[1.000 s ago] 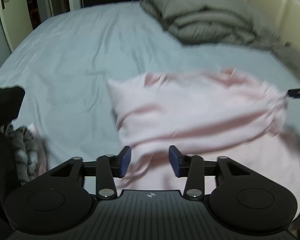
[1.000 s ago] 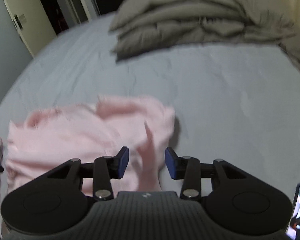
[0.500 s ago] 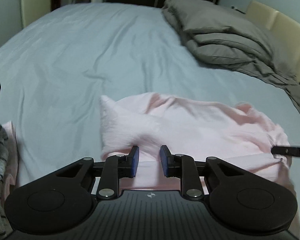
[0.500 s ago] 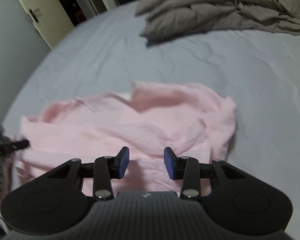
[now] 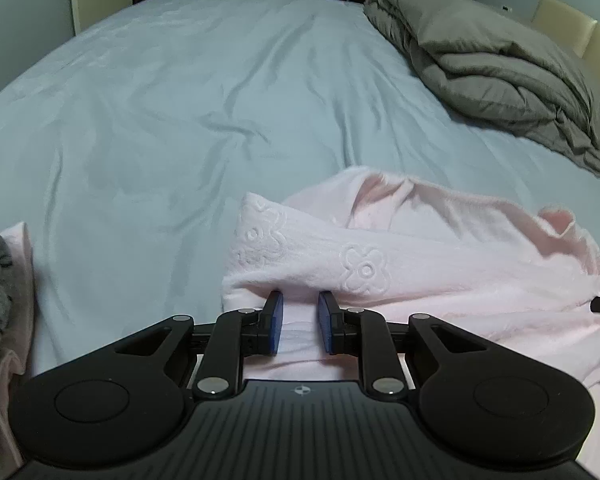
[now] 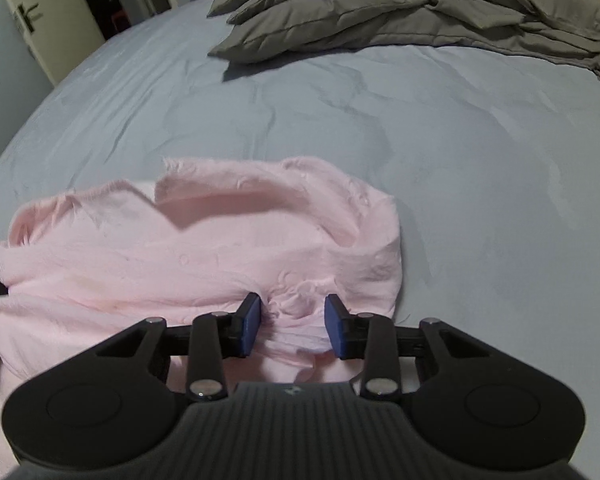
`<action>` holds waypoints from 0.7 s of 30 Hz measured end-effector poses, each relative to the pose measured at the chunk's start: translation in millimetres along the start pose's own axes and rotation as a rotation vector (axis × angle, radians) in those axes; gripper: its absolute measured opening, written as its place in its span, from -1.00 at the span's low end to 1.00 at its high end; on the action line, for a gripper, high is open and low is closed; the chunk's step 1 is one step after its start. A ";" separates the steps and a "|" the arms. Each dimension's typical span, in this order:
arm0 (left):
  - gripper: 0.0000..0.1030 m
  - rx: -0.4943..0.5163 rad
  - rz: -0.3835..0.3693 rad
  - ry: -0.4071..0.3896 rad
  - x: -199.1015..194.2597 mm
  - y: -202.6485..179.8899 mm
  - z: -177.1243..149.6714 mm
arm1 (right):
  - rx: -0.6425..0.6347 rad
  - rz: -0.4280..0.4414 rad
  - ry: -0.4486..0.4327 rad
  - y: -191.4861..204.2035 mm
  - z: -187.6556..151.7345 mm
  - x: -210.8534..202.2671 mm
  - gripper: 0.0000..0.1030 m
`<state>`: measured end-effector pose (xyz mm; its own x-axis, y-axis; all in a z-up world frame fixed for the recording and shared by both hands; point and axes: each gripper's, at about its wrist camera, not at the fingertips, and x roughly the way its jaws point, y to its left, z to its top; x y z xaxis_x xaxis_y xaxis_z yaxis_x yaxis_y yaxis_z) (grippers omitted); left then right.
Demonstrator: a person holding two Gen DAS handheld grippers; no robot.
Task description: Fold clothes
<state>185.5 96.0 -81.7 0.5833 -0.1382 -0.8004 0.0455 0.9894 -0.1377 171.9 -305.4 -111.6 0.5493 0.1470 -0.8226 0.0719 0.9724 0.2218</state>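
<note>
A pale pink fleece garment [image 5: 440, 256] with embossed flowers lies crumpled on the light blue bed sheet [image 5: 180, 120]. My left gripper [image 5: 299, 320] sits at its left end with the jaws narrowly apart and pink cloth between the blue pads [image 5: 275, 326]. The garment also shows in the right wrist view [image 6: 204, 252]. My right gripper [image 6: 293, 324] is at its right end, jaws apart, with bunched cloth lying between the pads [image 6: 249, 324]. The sheet spreads beyond it [image 6: 480, 160].
A folded grey duvet [image 5: 492, 60] lies at the far right of the bed, also in the right wrist view [image 6: 400, 4]. A pile of grey striped and pink clothes [image 5: 0, 300] sits at the left edge. A doorway [image 6: 112, 4] stands beyond the bed.
The pink garment has dropped and settled onto the sheet. Both grippers have moved down to its near edge. The left jaws narrowed and then widened slightly; the right jaws have opened wider.
</note>
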 end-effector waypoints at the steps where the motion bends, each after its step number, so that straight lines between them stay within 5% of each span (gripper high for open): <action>1: -0.64 -0.009 -0.007 -0.014 -5.7 1.2 0.3 | 0.018 0.004 -0.010 -2.1 1.8 -4.4 -0.06; 5: -0.61 -0.025 -0.002 -0.053 -28.5 7.6 0.7 | 0.051 -0.010 -0.068 -11.7 7.3 -30.2 0.01; 11: -0.17 -0.021 0.011 -0.064 -63.2 15.9 -5.0 | 0.088 0.003 -0.053 -28.2 -0.9 -57.8 0.14; 21: -0.14 0.145 -0.051 0.011 -116.9 21.2 -43.2 | -0.035 0.093 0.057 -22.0 -53.6 -102.3 0.24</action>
<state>83.3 131.3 -16.3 0.5684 -0.1884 -0.8009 0.1925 0.9769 -0.0931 69.4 -332.1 -60.5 0.5041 0.2456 -0.8280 -0.0068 0.9598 0.2805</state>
